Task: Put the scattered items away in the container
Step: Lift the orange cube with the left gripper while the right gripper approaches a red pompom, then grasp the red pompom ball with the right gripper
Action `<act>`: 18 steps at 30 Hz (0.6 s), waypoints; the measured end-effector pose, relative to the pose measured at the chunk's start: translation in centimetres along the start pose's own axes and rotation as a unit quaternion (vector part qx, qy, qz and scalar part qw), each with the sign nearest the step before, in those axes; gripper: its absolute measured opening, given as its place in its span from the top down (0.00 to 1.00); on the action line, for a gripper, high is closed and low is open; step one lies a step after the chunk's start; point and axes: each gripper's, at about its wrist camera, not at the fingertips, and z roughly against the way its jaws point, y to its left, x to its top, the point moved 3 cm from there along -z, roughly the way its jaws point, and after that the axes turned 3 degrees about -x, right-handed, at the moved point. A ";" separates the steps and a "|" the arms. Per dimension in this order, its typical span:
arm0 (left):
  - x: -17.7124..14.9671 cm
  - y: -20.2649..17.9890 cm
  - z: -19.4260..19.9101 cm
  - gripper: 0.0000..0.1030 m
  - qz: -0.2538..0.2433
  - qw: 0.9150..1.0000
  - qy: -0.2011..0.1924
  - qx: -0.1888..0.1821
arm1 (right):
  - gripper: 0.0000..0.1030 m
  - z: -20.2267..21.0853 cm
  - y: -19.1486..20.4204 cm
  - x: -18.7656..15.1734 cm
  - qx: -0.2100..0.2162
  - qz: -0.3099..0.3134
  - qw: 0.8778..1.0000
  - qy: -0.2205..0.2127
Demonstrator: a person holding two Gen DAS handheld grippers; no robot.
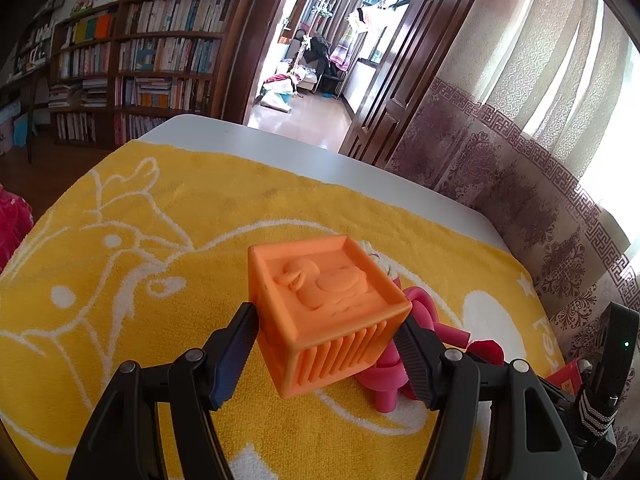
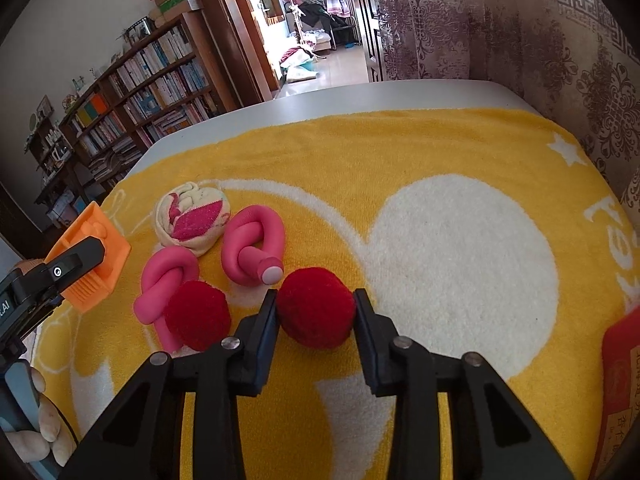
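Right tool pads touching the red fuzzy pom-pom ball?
Touching. Right wrist view: both pads of the right tool press the red fuzzy pom-pom ball, no gap.

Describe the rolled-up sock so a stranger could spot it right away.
On the yellow towel, look behind the two knotted pink foam tubes. The rolled sock sits there, a cream fabric ball with magenta patches, unlike the plain red pompoms nearer the camera.

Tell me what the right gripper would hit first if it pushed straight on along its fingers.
The right gripper is shut on a red pompom; just beyond it, probably the pink foam knot, though depth is unclear.
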 end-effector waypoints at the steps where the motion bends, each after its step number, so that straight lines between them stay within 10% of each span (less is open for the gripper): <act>1: 0.0 0.0 0.0 0.33 -0.001 1.000 0.000 0.000 | 0.62 0.5 0.1 0.0 -0.001 -0.001 1.000 -0.005; 18: -1.2 -2.6 -0.2 0.32 -0.041 0.999 0.002 -0.003 | 0.62 12.9 -7.8 -3.1 -0.030 -0.071 0.993 -0.091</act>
